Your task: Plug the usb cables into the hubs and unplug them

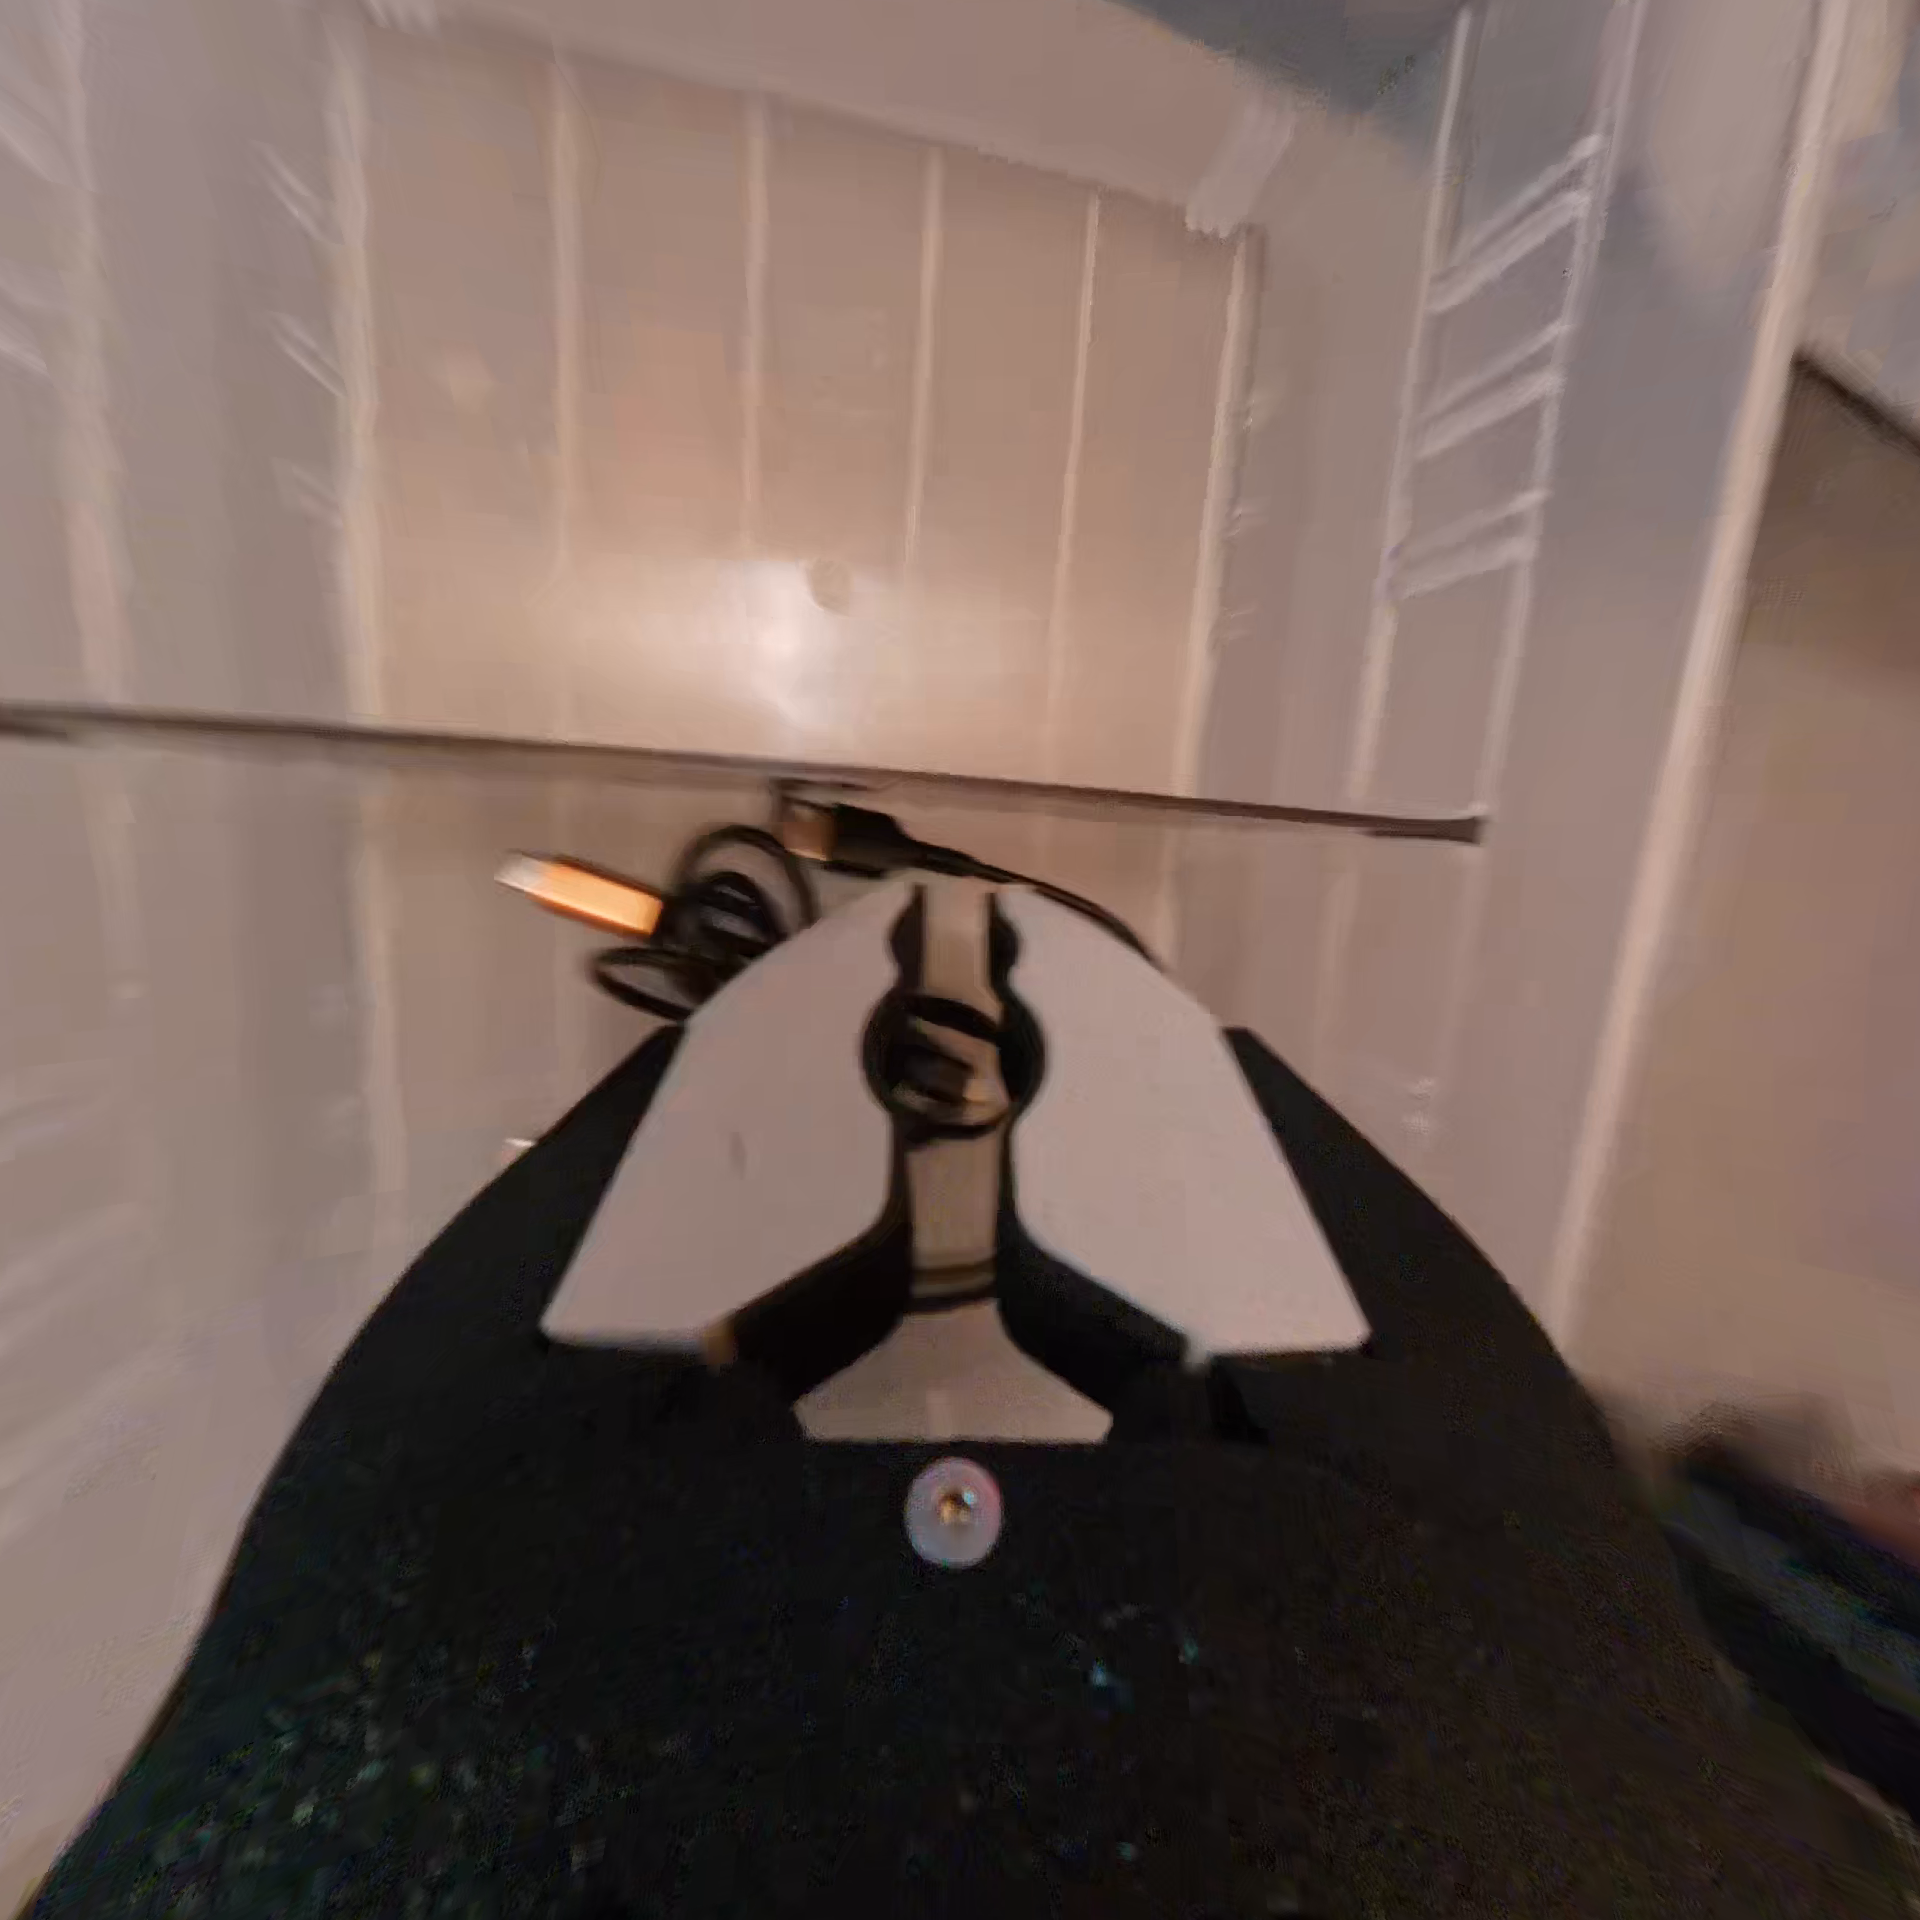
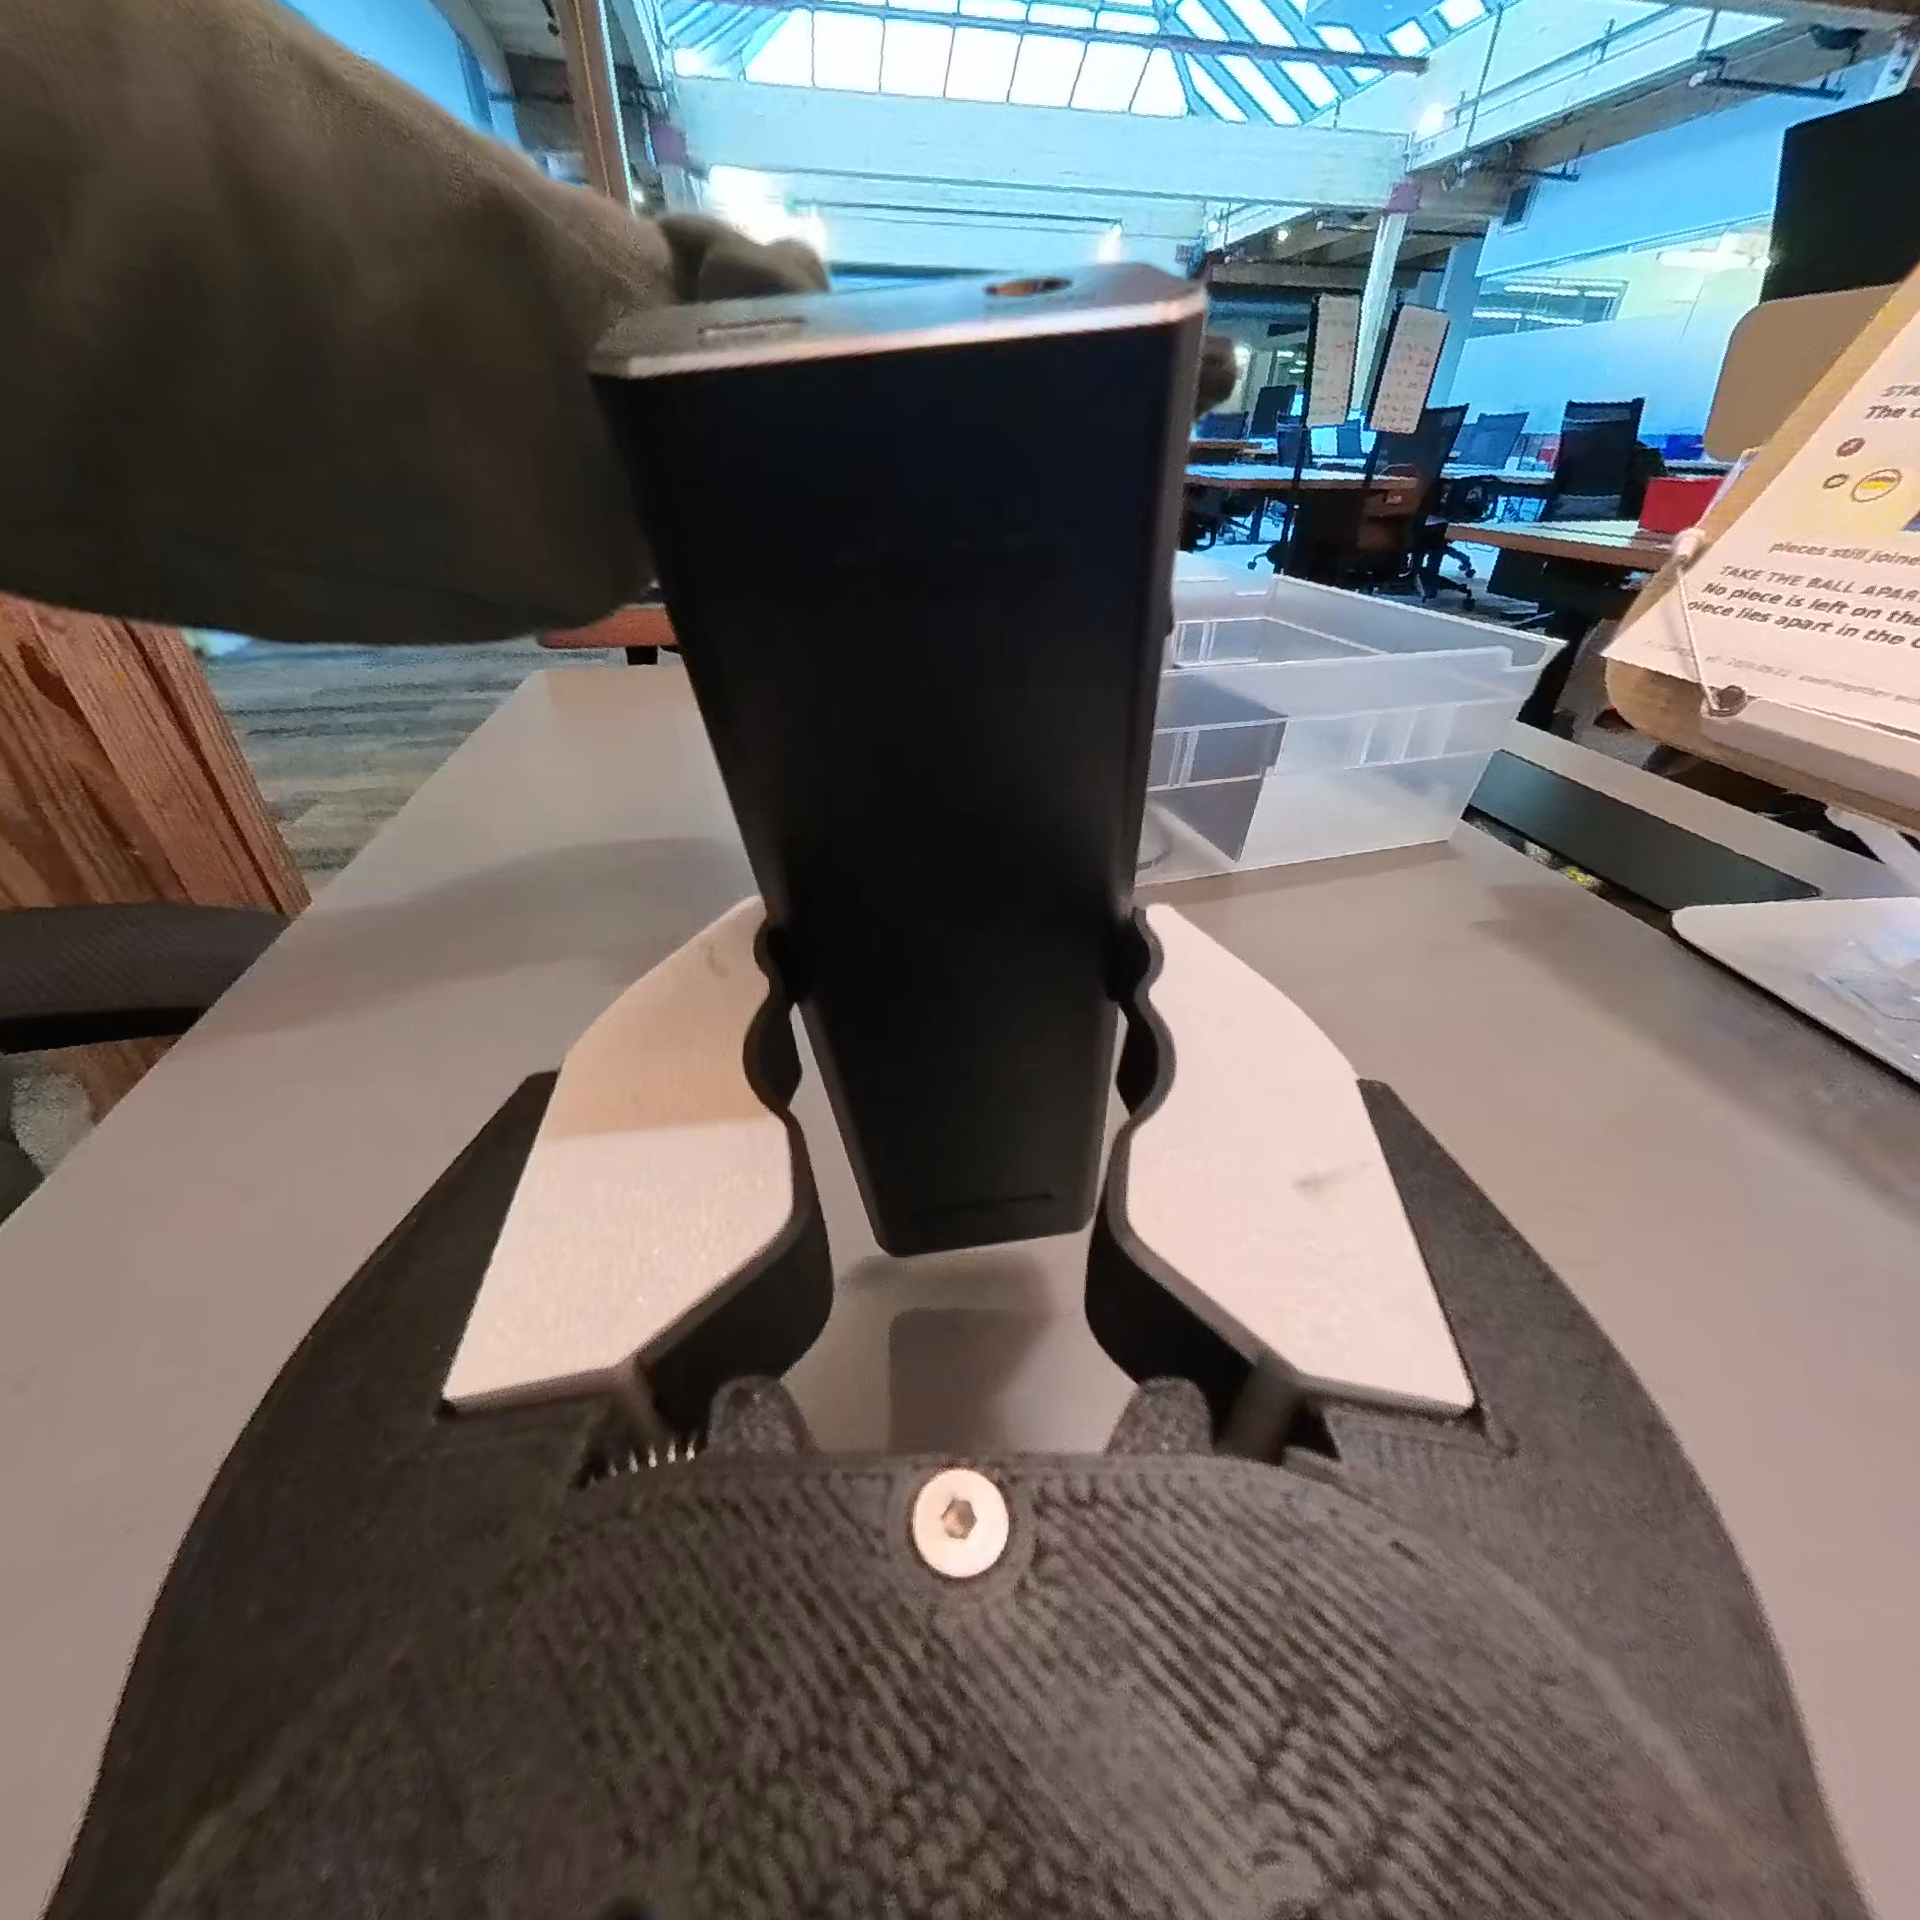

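My right gripper (image 2: 951,997) is shut on a tall black USB hub (image 2: 914,644) and holds it upright above the grey table (image 2: 1455,1195). The hub's top face has a slot and a round socket. My left gripper (image 1: 951,909) is inside a translucent white bin (image 1: 810,436), over coiled black cables (image 1: 717,925). Its jaws stand a narrow gap apart with nothing between the tips. An orange-gold USB plug (image 1: 582,899) lies to its left, and a black USB plug (image 1: 842,831) lies just ahead under a divider edge (image 1: 1143,800). This view is blurred.
A person's olive sleeve (image 2: 291,364) reaches across behind the hub's top. The translucent bin (image 2: 1351,707) stands on the table behind the hub. A sheet on a wooden board (image 2: 1787,582) is at the right, with a flat black object (image 2: 1631,826) below it. A wooden crate (image 2: 114,769) is at the left. The right gripper is farther from the black USB plug (image 1: 842,831), some 35 cm, than the left, some 4 cm.
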`<state>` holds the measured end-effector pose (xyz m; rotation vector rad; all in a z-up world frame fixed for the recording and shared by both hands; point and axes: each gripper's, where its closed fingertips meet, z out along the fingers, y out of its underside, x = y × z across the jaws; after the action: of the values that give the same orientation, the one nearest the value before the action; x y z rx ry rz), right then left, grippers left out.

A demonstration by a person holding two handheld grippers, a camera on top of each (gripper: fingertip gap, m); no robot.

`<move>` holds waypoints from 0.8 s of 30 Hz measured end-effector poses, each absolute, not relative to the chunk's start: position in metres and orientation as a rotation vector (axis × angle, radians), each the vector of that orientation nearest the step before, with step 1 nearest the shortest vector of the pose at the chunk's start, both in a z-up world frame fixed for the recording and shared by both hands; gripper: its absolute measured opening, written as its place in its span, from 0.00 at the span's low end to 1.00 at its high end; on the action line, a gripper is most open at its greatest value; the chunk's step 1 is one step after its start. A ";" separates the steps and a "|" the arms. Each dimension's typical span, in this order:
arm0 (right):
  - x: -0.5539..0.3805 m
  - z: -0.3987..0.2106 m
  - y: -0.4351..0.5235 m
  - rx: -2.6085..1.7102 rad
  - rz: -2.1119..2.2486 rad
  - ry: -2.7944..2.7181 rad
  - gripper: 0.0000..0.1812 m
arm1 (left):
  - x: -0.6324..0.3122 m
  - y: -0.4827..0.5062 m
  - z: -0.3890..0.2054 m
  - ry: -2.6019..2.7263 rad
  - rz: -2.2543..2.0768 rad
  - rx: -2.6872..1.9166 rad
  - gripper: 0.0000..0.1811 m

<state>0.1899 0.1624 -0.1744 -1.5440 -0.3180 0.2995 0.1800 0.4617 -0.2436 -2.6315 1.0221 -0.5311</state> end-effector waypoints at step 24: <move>0.179 -0.174 0.155 -1.550 0.207 -0.396 0.33 | 0.171 0.424 -0.202 1.364 -0.748 -2.296 0.02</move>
<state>0.1791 0.1550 -0.1738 -1.5497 -0.3958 0.2065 0.1713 0.4236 -0.2024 -2.2960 1.3642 -0.7484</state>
